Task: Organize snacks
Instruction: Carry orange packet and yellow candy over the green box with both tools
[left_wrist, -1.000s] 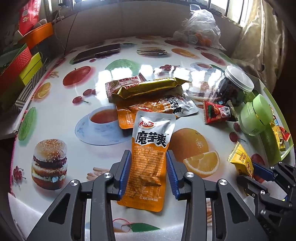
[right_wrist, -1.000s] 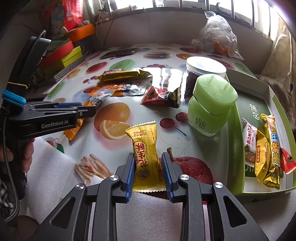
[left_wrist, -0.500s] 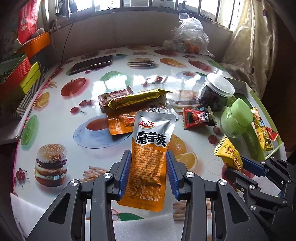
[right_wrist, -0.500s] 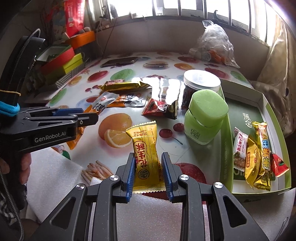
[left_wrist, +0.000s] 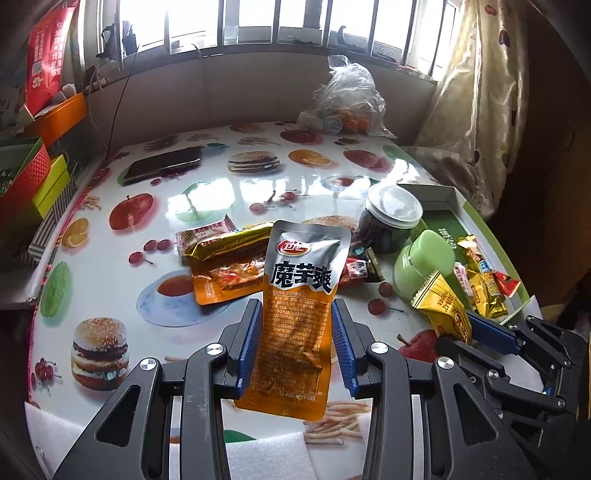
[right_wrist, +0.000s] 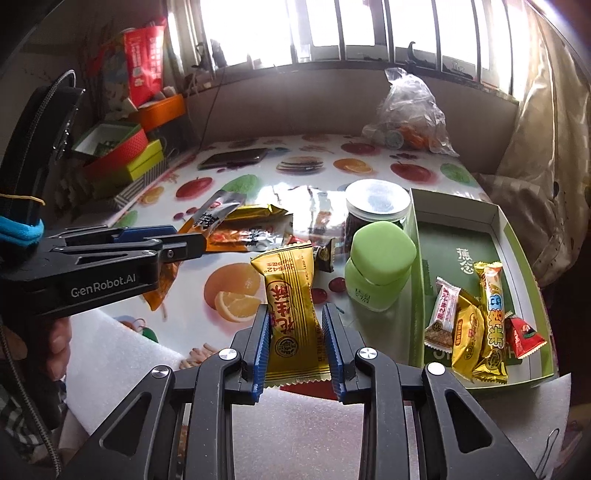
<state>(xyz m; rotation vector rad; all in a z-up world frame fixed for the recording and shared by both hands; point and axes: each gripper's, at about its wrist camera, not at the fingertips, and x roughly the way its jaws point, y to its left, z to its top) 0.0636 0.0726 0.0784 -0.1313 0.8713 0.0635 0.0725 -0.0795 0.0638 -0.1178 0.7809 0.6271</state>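
The orange pouch (left_wrist: 295, 317) hides the red packet (left_wrist: 354, 271) ahead; the hand (right_wrist: 55, 347) runs off-frame left.

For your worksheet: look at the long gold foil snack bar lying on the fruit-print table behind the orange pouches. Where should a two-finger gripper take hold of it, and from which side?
Grip the long gold foil snack bar across its narrow middle, coming down from above. It lies flat and roughly level, partly resting on other wrappers, so its long sides are the only faces the fingers can close on. Its sealed ends are probably too thin and slippery to hold.
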